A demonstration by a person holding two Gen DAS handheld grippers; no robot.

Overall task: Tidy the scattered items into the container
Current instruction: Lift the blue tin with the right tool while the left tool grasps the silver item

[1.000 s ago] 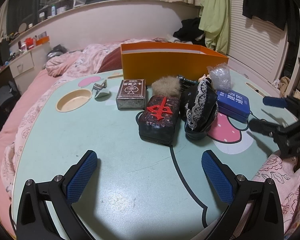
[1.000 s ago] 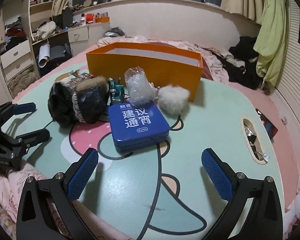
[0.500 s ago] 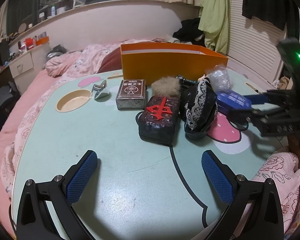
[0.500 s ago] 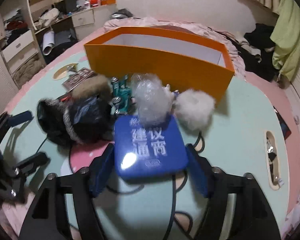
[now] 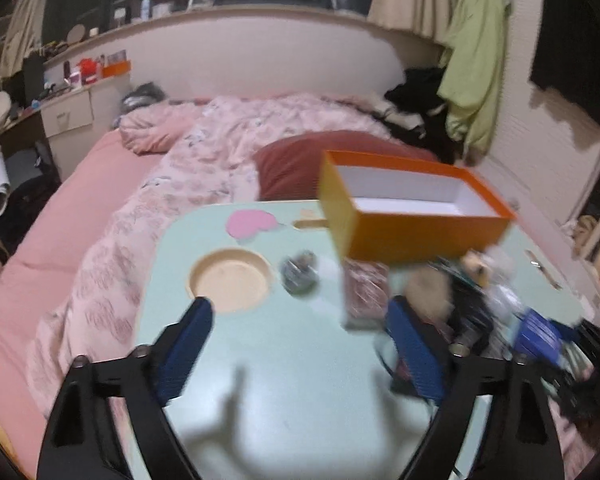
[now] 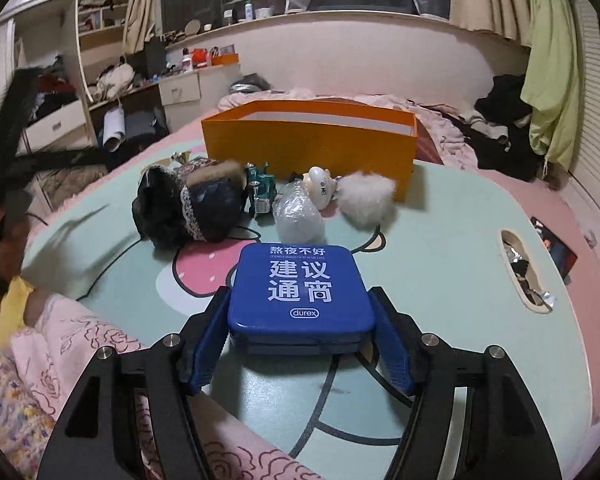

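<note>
My right gripper (image 6: pixel 298 334) is shut on a blue tin (image 6: pixel 300 288) with white lettering, held just above the table's near edge. The orange box (image 6: pixel 312 142) stands open and empty at the table's far side; it also shows in the left wrist view (image 5: pixel 412 208). My left gripper (image 5: pixel 300 356) is open and empty, raised above the table's left part; that view is blurred. A black lace-trimmed pouch (image 6: pixel 188 206), a green toy (image 6: pixel 262 190), a clear plastic wad (image 6: pixel 298 214), a white figure (image 6: pixel 320 184) and a white fur ball (image 6: pixel 366 196) lie before the box.
The mint table (image 6: pixel 440 264) has a round cup recess (image 5: pixel 230 280) at its left and a slot (image 6: pixel 524 272) with wrappers at its right. A card box (image 5: pixel 364 292) and a metal clip (image 5: pixel 300 274) lie near the recess. Pink bedding (image 5: pixel 204 148) surrounds the table.
My right gripper has closed on the blue tin and drawn it back toward the near edge. My left gripper has risen and swung left, so the box interior shows.
</note>
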